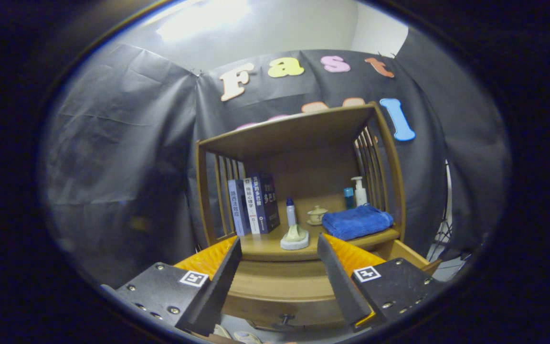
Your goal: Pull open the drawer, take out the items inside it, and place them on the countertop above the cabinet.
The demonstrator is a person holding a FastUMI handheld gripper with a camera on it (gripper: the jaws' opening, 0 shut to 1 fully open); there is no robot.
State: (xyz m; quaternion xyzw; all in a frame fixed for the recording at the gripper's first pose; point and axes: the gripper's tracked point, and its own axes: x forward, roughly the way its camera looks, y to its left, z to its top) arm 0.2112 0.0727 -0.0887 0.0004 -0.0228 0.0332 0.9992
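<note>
Holding the gripper in the air in front of a wooden cabinet, fingers spread wide apart and grasping nothing. Pointing toward the countertop of the cabinet, seen in the gap between the two fingers. Looking at the drawer just below the countertop, between the fingers and lower down, with its small dark knob near the bottom; seeming pulled out a little toward the camera, but not possible to tell how far, and not showing its inside.

Standing on the countertop, just beyond the fingers: a small pale object on a white base. Further back, a small bottle with a blue cap and a little cream lidded cup. Lying to the right, a folded blue towel, with a white pump bottle and a blue container behind it, near the slatted side. Standing upright at the left, a few books, leaning against the left slats. Covering all this, a wooden top shelf. Hanging behind the cabinet, black cloth.
</note>
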